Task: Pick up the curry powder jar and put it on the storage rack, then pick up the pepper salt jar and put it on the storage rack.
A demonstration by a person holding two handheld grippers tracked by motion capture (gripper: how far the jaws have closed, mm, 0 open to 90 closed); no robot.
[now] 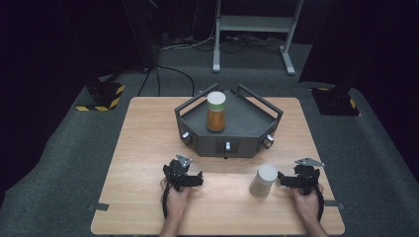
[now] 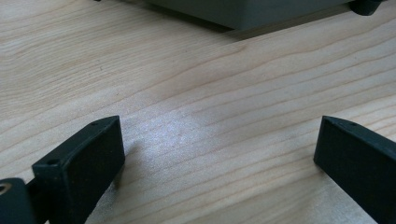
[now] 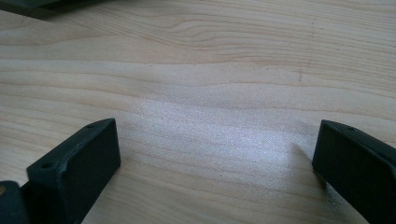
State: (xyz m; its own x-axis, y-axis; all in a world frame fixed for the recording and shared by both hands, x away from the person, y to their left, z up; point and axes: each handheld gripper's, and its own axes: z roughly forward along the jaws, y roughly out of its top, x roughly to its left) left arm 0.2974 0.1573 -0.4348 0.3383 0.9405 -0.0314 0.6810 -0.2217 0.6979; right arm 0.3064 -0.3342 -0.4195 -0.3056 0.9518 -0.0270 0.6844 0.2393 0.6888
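My left gripper [image 1: 184,170] rests low over the wooden table [image 1: 148,148], in front of the tray's left part. Its jaws stand wide open [image 2: 219,154] with bare wood between them. Held at the front right of the table, my right gripper [image 1: 301,173] is also open [image 3: 217,154] and holds nothing. A white cylinder [image 1: 263,180] stands upright on the table just left of the right gripper, apart from it. An amber bottle with a pale lid [image 1: 216,112] stands upright inside a dark grey tray [image 1: 247,128] at the table's back centre.
The tray has raised handle bars and knobs on its front wall; its front edge [image 2: 243,16] lies ahead of the left gripper. Around the table are grey carpet, a white stand's legs [image 1: 252,29] and two black-and-yellow floor blocks [image 1: 101,96].
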